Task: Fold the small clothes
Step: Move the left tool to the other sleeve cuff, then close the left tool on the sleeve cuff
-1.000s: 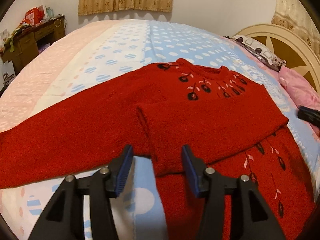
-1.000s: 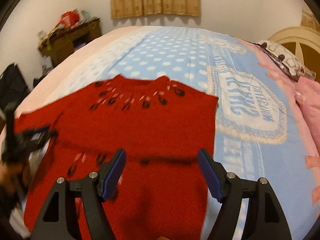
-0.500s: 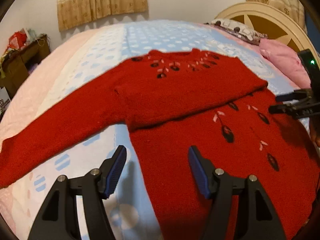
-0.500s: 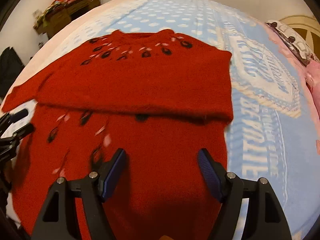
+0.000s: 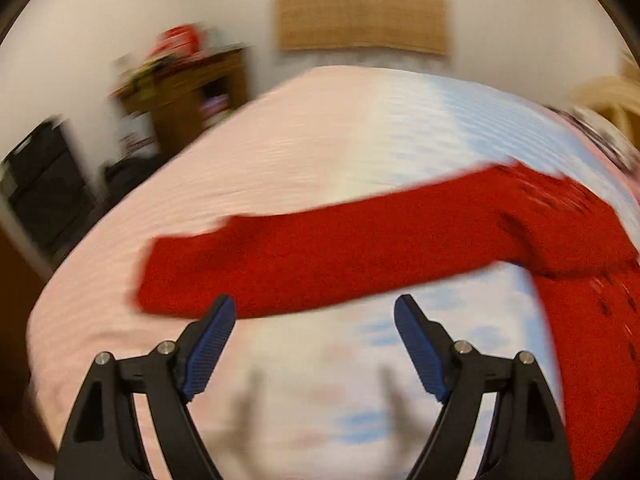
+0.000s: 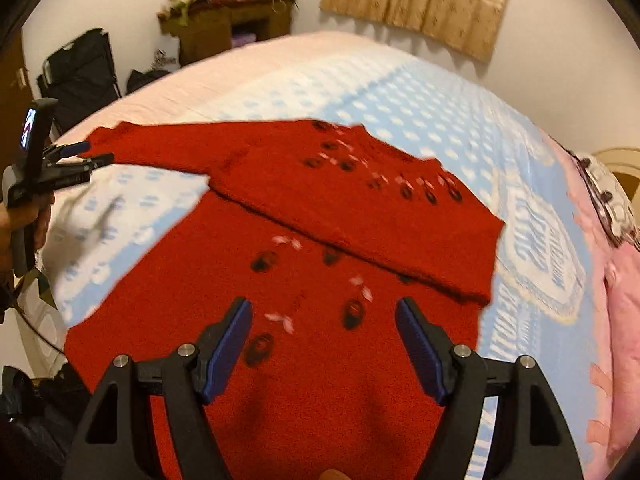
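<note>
Left wrist view: the left claw stands spread and empty, its jaws having just been opening, with nothing between them. It hangs over bare bed just short of the outstretched sleeve of the red sweater. The sleeve lies flat, reaching away from the body toward the pink side of the cover, its cuff nearest the claw. I judge that the claw is wide so it can take that cuff and carry the sleeve across the body. This view is blurred, but it alone shows the whole sleeve up close and how the claw lines up with it; most of the sweater's body is cut off at the right edge.

Right wrist view: the right claw is also spread and empty, hovering over the lower front of the sweater without pinching it. The sweater lies face up on the bed, one sleeve already folded in a band across the chest, which is probably why only the far sleeve remains out. This view adds what the other lacks: the full garment, the folded band, and the left claw seen from outside, held in a hand by the cuff.
</note>
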`<state>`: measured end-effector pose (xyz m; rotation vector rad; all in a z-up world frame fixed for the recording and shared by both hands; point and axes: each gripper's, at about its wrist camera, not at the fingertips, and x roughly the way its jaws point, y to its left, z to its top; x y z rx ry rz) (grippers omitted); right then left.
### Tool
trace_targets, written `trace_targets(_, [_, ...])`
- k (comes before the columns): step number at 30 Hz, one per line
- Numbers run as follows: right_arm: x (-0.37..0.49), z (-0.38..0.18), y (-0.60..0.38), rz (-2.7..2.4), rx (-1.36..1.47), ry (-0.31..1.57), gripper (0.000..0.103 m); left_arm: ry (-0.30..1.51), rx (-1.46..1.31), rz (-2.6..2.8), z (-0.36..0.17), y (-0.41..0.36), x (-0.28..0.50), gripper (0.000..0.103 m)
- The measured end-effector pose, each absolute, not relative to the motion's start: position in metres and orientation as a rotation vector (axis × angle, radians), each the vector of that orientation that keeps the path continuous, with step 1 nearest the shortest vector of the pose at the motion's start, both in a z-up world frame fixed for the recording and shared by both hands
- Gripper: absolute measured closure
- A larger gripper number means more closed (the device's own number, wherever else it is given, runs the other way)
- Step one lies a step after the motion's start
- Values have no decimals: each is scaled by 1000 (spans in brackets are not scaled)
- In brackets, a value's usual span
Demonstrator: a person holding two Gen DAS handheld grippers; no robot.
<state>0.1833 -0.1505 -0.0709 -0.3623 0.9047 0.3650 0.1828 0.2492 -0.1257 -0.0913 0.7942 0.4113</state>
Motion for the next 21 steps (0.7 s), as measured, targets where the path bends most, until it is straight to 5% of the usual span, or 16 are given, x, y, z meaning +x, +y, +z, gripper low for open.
trace_targets(11, [180, -108, -98, 458, -334, 915, 28, 757, -308, 599, -138, 369, 184, 23])
trace_targets(21, [174, -119, -97, 463, -312, 937, 28, 837, -355, 580, -171, 376, 211, 51])
